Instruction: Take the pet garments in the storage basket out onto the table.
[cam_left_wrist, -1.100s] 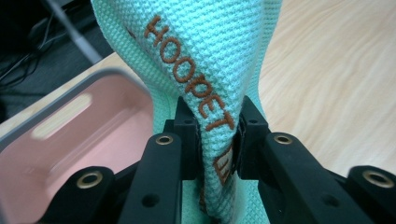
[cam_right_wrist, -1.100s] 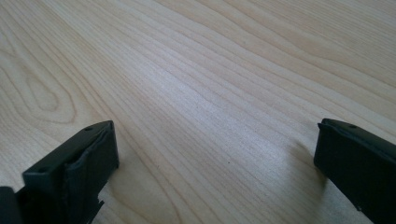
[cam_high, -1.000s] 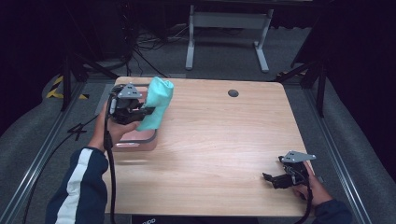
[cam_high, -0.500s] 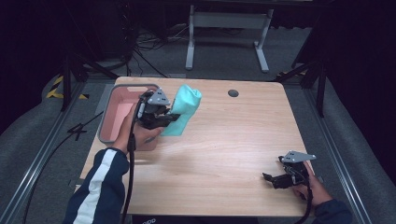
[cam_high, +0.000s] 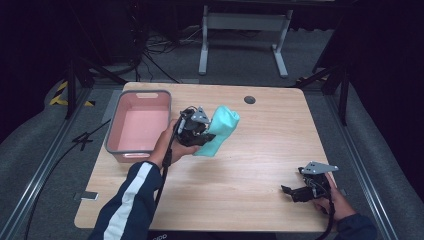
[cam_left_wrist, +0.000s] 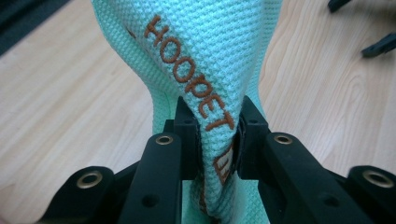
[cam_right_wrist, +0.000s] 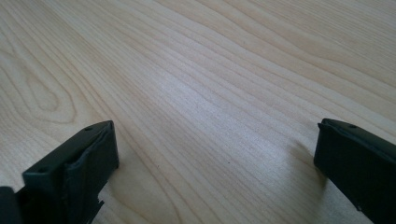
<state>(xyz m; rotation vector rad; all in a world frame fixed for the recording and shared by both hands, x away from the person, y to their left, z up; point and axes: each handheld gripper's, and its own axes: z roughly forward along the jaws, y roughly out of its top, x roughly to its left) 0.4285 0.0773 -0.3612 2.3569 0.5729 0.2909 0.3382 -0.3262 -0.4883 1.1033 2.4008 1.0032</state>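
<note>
Between the two black jaws of the left gripper (cam_left_wrist: 212, 140): one mint-green waffle-knit cloth (cam_left_wrist: 205, 60) with orange stitched lettering, pinched at a gathered fold so the rest spreads away from the pads; a grip on a bunched edge likely serves to carry the piece whole. On the high view the left gripper (cam_high: 196, 131) holds the cloth (cam_high: 220, 129) at about 10 o'clock from the table's middle, just beside the pink rectangular plastic basin with grey rim (cam_high: 114, 131), which sits empty at 9 o'clock. Light wood-grain table (cam_high: 240, 200) underneath. Right gripper (cam_high: 295, 192), at 4 o'clock near the front edge: jaws spread wide (cam_right_wrist: 215, 158), nothing between them, resting low, apparently parked in reserve.
</note>
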